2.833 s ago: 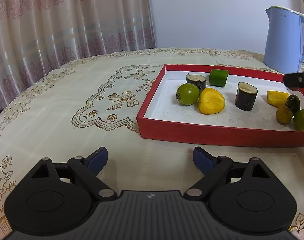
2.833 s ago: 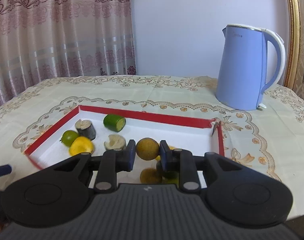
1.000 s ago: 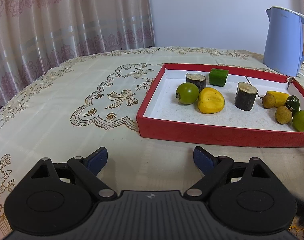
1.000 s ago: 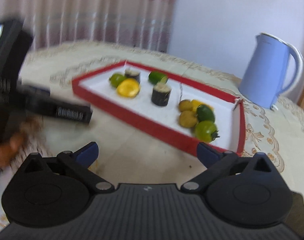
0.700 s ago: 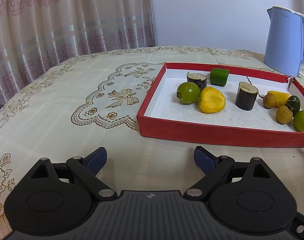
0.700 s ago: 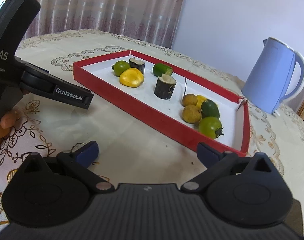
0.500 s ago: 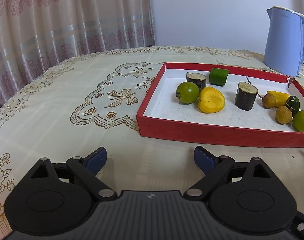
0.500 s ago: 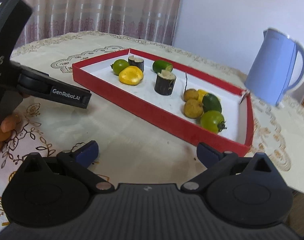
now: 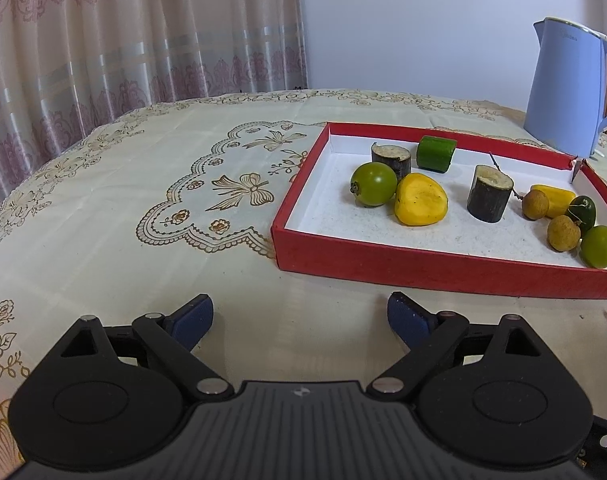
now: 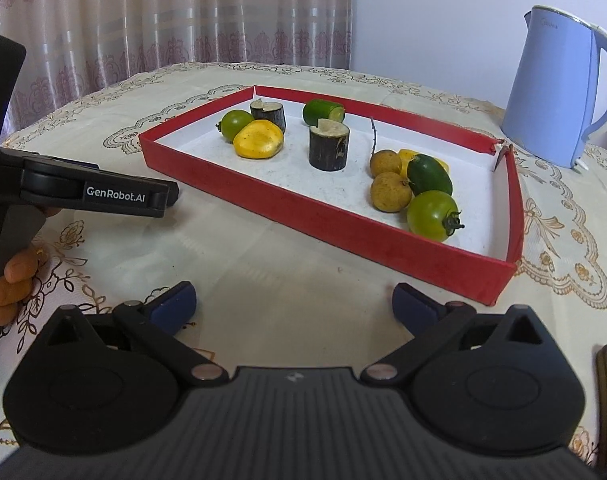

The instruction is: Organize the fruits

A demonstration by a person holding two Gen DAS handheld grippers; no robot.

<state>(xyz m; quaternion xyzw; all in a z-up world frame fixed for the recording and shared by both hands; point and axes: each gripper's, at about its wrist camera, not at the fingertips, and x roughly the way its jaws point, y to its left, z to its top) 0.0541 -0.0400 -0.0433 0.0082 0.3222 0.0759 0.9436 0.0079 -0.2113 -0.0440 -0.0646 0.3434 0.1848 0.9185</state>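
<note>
Both the left gripper (image 9: pixel 299 316) and right gripper (image 10: pixel 293 300) hover with jaws spread and empty outside the red tray's (image 10: pixel 323 220) near edge, all fruit apparently already inside.

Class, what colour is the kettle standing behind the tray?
Pale blue; the kettle shows best in the right wrist view.
</note>
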